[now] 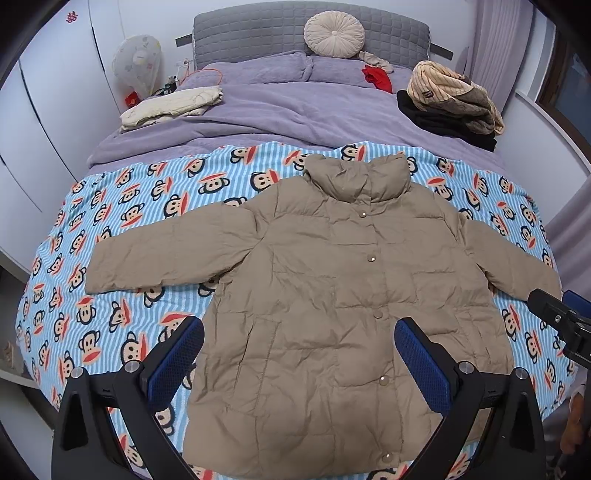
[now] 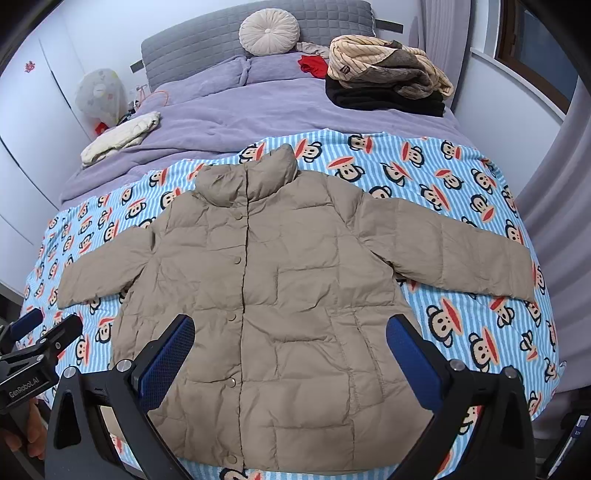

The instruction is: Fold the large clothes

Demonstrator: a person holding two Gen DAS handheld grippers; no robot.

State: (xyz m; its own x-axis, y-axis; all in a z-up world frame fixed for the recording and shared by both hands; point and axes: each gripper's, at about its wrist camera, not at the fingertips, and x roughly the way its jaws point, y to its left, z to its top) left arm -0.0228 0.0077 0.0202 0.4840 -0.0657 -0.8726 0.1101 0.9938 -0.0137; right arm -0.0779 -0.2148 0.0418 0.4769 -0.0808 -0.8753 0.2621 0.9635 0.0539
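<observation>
A tan puffer jacket (image 1: 332, 295) lies flat and face up on the monkey-print blanket (image 1: 110, 229), buttoned, collar toward the headboard, both sleeves spread out to the sides. It also shows in the right wrist view (image 2: 280, 295). My left gripper (image 1: 299, 332) is open and empty, held above the jacket's lower hem. My right gripper (image 2: 290, 332) is open and empty, above the hem too. The right gripper's body shows at the right edge of the left wrist view (image 1: 561, 321); the left gripper's body shows at the left edge of the right wrist view (image 2: 37, 339).
The blanket also shows in the right wrist view (image 2: 461, 177). Behind it is a purple duvet (image 1: 295, 107). A folded cream garment (image 1: 173, 105) lies back left, a pile of striped and black clothes (image 1: 450, 99) back right, a red item (image 1: 376, 77) and round cushion (image 1: 334, 34) near the headboard.
</observation>
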